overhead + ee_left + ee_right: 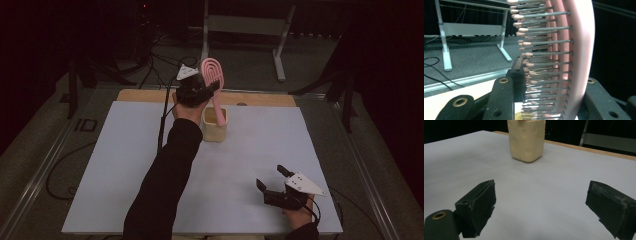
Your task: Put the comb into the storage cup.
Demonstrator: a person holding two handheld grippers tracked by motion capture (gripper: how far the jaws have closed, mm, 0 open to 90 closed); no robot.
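A pink hairbrush stands upright with its handle down inside a cream cup at the back middle of the table. My left gripper is shut on the brush just below its head. In the left gripper view the brush head and its grey bristles sit between the black jaws of that gripper. My right gripper hovers open near the front right edge, holding nothing. In the right gripper view its gripper has jaws wide apart, facing the cup farther off.
A white sheet covers the table, with a wooden strip along the back edge. Cables and a metal stand lie on the floor behind. The person's dark sleeve crosses the table's middle.
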